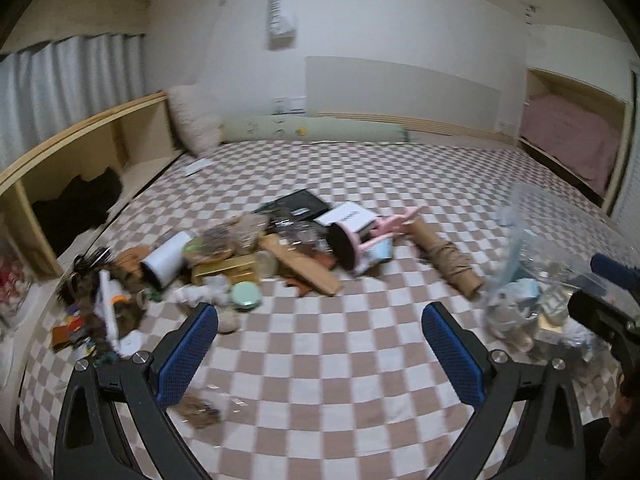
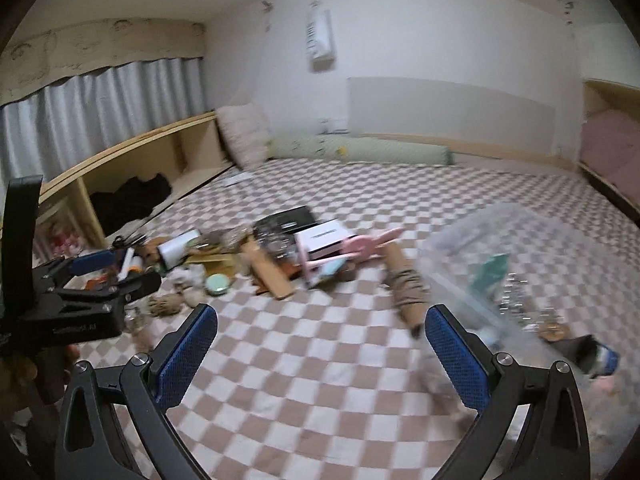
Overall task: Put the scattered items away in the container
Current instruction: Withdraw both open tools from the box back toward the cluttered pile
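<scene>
A heap of scattered items (image 1: 240,256) lies on the checked bed: a white tube (image 1: 166,260), a mint round tin (image 1: 245,297), a wooden slat (image 1: 304,270), a pink brush (image 1: 360,240), a twine spool (image 1: 448,260) and a white box (image 1: 348,216). A clear plastic container (image 1: 536,280) with several items inside sits at the right. My left gripper (image 1: 320,328) is open above bare bedspread, short of the heap. In the right wrist view the heap (image 2: 248,256) and the container (image 2: 492,276) appear blurred. My right gripper (image 2: 320,328) is open, its right finger (image 2: 456,356) beside the container.
A wooden shelf unit (image 1: 80,172) runs along the bed's left side, with dark cloth inside. Pillows (image 1: 196,120) and a green bolster (image 1: 312,130) lie at the far wall. Bare checked bedspread (image 1: 320,380) lies between the grippers and the heap. A small brown item (image 1: 200,412) lies near my left finger.
</scene>
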`<state>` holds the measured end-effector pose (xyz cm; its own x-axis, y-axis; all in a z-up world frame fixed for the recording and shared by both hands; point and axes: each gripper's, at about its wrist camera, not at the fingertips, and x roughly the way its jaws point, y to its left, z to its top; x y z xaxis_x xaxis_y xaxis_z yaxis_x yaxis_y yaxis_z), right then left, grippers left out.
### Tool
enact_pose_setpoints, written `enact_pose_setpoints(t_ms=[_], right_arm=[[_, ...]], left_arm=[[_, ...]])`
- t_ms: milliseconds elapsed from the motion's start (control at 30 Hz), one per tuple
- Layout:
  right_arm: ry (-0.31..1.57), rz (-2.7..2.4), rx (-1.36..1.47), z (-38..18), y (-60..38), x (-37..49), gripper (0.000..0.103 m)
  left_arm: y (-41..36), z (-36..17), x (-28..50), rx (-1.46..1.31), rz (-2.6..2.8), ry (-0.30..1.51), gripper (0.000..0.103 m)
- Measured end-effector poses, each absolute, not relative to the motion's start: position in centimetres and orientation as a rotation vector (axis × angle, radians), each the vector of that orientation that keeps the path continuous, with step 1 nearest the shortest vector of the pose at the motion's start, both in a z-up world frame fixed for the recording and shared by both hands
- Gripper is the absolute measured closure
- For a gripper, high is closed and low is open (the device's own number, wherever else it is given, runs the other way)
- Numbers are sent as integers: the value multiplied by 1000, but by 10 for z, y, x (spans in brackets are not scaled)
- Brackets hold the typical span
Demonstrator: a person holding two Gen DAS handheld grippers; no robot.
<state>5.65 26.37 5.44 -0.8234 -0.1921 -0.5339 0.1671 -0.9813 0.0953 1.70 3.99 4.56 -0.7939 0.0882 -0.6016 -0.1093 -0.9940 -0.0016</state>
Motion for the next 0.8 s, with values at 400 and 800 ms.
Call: enact_pose_setpoints(t_ms=[400,800], right_arm=[[-8,-2762,978,6,192,21,0],[-76,-2729,1106,-40,187,5,0]], left_arm=[[-45,2,8,-1113,2963,-25,0],[-90,-41,-11,-1284,3011,-170,1]])
